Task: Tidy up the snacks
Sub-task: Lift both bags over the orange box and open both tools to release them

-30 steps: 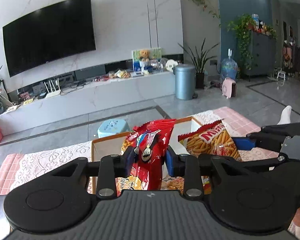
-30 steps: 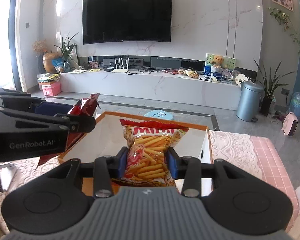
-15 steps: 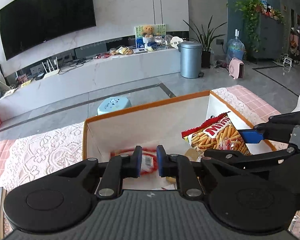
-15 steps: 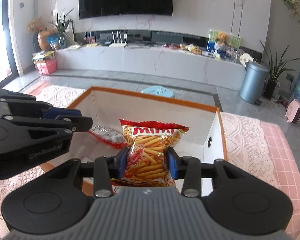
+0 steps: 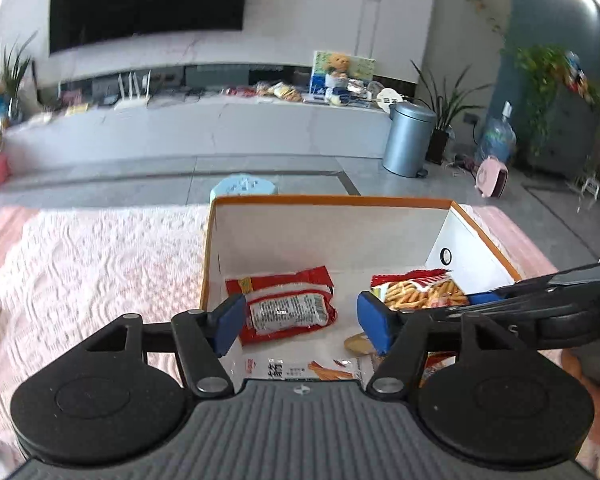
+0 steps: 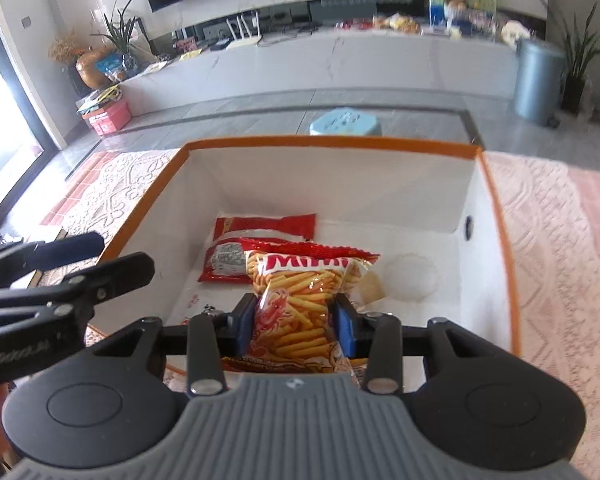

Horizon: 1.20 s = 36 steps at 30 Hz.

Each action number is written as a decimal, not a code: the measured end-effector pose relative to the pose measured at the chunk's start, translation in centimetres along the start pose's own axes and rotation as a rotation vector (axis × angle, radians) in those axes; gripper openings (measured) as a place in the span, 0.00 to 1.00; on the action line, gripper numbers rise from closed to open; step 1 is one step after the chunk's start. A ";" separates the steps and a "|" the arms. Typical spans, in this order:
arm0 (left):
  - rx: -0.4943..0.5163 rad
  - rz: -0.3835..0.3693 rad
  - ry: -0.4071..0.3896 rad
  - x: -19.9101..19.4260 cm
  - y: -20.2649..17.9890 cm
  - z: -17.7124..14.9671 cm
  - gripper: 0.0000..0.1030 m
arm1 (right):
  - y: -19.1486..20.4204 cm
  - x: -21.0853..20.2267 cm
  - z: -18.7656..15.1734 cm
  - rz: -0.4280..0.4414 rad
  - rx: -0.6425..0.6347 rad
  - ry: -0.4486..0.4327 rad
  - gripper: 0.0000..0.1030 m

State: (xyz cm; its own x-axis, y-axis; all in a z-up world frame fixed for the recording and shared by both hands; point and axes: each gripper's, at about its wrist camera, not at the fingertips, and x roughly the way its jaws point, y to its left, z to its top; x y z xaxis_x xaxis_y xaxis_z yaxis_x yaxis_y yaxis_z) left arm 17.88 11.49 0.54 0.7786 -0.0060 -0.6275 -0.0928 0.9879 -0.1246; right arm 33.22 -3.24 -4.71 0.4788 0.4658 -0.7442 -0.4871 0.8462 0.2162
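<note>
A white box with an orange rim (image 5: pixel 332 200) (image 6: pixel 332 142) stands on the lace cloth. A red snack bag (image 5: pixel 286 310) (image 6: pixel 260 226) lies flat on the box floor, back side up. My left gripper (image 5: pixel 302 322) is open and empty above the box's near edge, just over that bag. My right gripper (image 6: pixel 296 328) is shut on a Mimi fries bag (image 6: pixel 300 296) (image 5: pixel 418 292) and holds it upright inside the box, right of the red bag. The right gripper shows at the right in the left wrist view (image 5: pixel 540 300).
More flat snack packets (image 5: pixel 304 366) lie at the box's near edge. A round clear lid or cup (image 6: pixel 410 276) lies on the box floor at right. The pink lace cloth (image 5: pixel 100 264) (image 6: pixel 548 240) spreads on both sides. A blue stool (image 6: pixel 346 122) stands beyond.
My left gripper has opened and let go of the red bag, which now lies in the box. My right gripper has lowered the fries bag deeper into the box.
</note>
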 end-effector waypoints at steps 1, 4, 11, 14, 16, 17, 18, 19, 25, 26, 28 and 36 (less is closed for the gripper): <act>-0.019 -0.005 0.006 0.1 0.3 0.1 0.73 | 0.1 0.4 0.2 0.000 0.002 0.014 0.38; -0.041 -0.002 0.008 0.1 1.1 0.2 0.76 | 0.4 1.8 0.8 -0.004 0.007 0.066 0.38; -0.030 -0.016 0.013 0.2 1.0 -0.4 0.78 | 0.7 5.0 0.6 0.001 0.035 0.196 0.38; -0.015 -0.015 0.014 0.3 0.9 -0.5 0.79 | 0.8 6.0 0.4 -0.007 0.041 0.236 0.39; -0.004 -0.013 0.014 0.4 0.8 -0.5 0.79 | 0.9 6.3 0.3 -0.014 0.045 0.252 0.39; -0.002 -0.014 0.014 0.5 0.7 -0.6 0.79 | 0.9 6.4 0.4 -0.015 0.045 0.251 0.40; -0.002 -0.015 0.015 0.5 0.6 -0.6 0.79 | 0.7 6.2 0.4 -0.016 0.045 0.252 0.41; -0.003 -0.017 0.015 0.5 0.7 -0.6 0.79 | 0.7 6.1 0.5 -0.018 0.049 0.257 0.41; -0.010 -0.017 0.010 -0.2 0.3 -0.9 0.79 | 0.7 4.7 0.7 -0.020 0.053 0.231 0.48; -0.010 -0.018 0.007 -0.4 0.2 -0.9 0.79 | 0.8 4.2 0.8 -0.023 0.047 0.216 0.50; -0.009 -0.020 0.000 -0.9 0.0 -1.0 0.79 | 1.0 3.3 0.8 -0.029 0.036 0.192 0.55; -0.018 -0.043 -0.023 -3.5 -0.9 -1.3 0.80 | 1.1 -1.5 0.6 -0.029 0.032 0.093 0.67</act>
State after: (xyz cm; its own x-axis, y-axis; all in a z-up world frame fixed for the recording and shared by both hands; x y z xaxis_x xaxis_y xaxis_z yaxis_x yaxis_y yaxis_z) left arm 14.42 10.41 1.87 0.7959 -0.0450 -0.6038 -0.0697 0.9838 -0.1652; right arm 32.40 -2.80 -2.98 0.4220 0.4164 -0.8053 -0.4494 0.8675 0.2131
